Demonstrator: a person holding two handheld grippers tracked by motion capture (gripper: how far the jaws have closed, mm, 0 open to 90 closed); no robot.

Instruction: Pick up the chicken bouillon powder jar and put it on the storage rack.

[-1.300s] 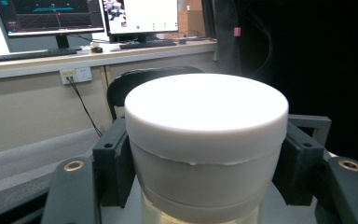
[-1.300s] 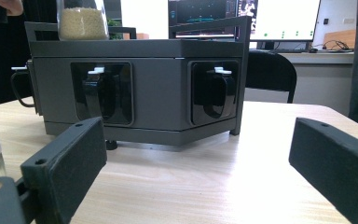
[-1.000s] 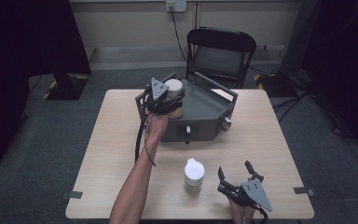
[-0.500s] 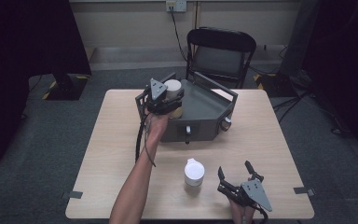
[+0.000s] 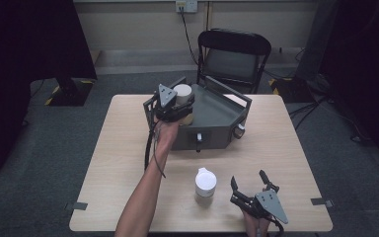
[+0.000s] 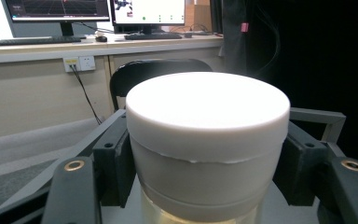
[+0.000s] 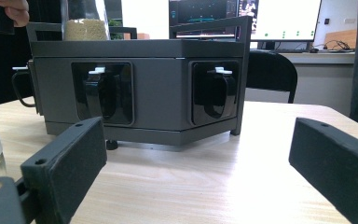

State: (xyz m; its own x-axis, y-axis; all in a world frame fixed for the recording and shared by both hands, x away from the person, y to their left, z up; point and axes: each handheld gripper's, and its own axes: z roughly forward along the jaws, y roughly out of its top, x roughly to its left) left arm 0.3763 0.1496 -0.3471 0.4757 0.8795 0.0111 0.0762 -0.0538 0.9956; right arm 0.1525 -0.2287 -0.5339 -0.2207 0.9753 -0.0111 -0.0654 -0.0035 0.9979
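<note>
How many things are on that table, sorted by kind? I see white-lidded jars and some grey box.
White-lidded jars: 2, one held in the left gripper on top of the box, one standing on the table.
Grey metal box: 1.
Handheld grippers: 2, the other being the right gripper, jaws apart.
Total: 5

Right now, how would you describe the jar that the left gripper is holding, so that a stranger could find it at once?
Find the dark grey box at the far middle of the wooden table, in front of the black chair. At the box's left corner, the left gripper is clamped around the white-lidded jar standing on top. The other white-lidded jar stands free on the tabletop near the right gripper.
</note>
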